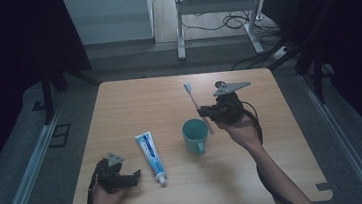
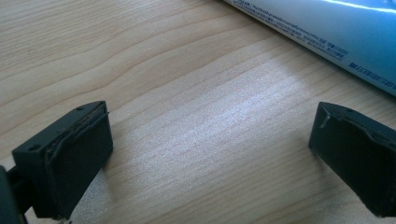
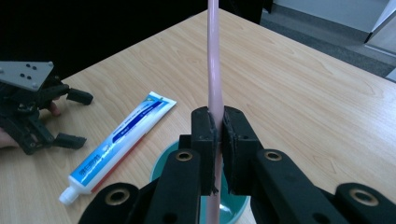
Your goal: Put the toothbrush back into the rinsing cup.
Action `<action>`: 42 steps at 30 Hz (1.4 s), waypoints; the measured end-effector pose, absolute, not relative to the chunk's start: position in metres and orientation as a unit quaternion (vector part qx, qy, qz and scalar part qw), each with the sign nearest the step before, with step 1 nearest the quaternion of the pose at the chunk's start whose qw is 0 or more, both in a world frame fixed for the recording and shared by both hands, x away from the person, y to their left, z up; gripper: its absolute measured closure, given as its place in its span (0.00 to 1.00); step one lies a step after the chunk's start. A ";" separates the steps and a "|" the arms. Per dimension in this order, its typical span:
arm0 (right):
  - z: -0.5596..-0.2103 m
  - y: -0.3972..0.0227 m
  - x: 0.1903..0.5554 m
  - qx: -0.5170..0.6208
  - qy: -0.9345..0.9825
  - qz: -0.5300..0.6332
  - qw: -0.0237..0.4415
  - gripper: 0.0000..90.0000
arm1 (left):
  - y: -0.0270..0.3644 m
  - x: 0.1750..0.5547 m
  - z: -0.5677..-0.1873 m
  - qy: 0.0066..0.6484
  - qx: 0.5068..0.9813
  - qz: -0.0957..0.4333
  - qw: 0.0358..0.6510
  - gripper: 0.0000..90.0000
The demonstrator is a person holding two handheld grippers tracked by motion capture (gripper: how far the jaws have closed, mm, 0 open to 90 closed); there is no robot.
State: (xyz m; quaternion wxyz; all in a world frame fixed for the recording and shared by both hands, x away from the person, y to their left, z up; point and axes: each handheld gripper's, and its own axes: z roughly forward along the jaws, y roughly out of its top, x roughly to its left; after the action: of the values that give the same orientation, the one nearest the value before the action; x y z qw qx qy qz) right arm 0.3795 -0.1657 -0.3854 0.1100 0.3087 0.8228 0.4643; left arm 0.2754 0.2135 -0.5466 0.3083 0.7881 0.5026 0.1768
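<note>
- In the right gripper view the pink toothbrush runs off the top edge, so its head is cut away; its lower handle is hidden between the fingers of the right gripper.
- There the teal cup is mostly covered by the gripper's body; only parts of its rim and inside show.
- In the left gripper view the toothpaste tube is cut by the top and right edges, its small print too fine to read.
- The left gripper fingers run off the bottom edge there.
- In the high view the tube's lettering is too small to tell, and the person's forearms leave the bottom edge.
</note>
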 end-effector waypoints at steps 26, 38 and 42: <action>-0.404 -0.145 0.390 0.307 0.822 0.467 0.112 0.93 | 0.214 0.275 -0.546 0.502 0.789 0.176 0.306 0.00; -0.422 -0.143 0.390 0.308 0.828 0.457 0.106 0.93 | 0.214 0.275 -0.546 0.502 0.789 0.176 0.306 0.00; -0.427 -0.142 0.390 0.308 0.829 0.454 0.106 0.93 | 0.214 0.275 -0.546 0.502 0.789 0.176 0.307 0.00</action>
State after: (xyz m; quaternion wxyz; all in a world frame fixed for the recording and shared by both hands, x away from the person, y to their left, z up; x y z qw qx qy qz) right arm 0.3895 -0.1425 -0.4271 0.1056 0.3083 0.8295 0.4537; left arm 0.2752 0.2137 -0.5463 0.3065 0.7892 0.5024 0.1757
